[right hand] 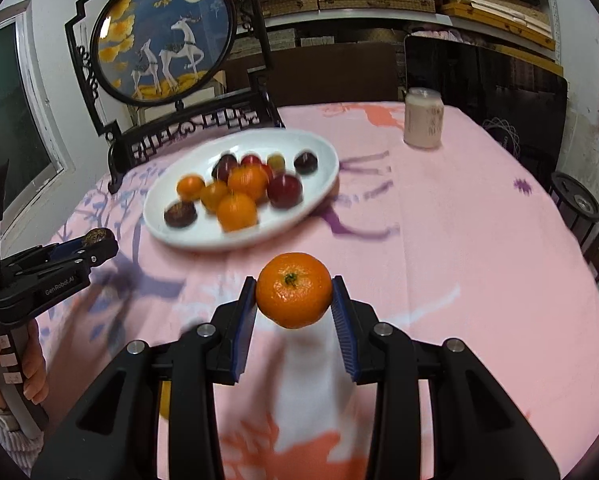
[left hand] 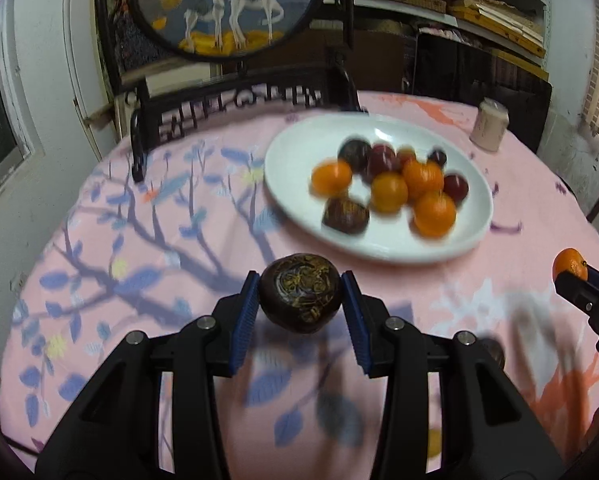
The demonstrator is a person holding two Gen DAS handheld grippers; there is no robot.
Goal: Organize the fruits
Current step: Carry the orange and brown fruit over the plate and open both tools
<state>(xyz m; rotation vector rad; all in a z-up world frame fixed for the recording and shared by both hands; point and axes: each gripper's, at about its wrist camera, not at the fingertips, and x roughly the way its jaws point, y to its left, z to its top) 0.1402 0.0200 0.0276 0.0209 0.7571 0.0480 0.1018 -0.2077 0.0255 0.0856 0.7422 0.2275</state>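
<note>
My left gripper (left hand: 299,300) is shut on a dark brown wrinkled passion fruit (left hand: 300,294) and holds it above the pink tablecloth, short of the white oval plate (left hand: 291,152). The plate holds several oranges (left hand: 434,213) and dark red and brown fruits (left hand: 345,216). My right gripper (right hand: 294,294) is shut on an orange (right hand: 294,289), held above the cloth to the right of the plate (right hand: 323,152). The left gripper (right hand: 95,240) shows at the left of the right wrist view. The right gripper with its orange (left hand: 570,266) shows at the right edge of the left wrist view.
A round pink flowered table (right hand: 459,240) carries the plate. A white jar (right hand: 423,118) stands at the back right. A dark wooden stand with a round deer picture (right hand: 163,36) stands behind the plate. A loose orange lies under my fingers (left hand: 433,442).
</note>
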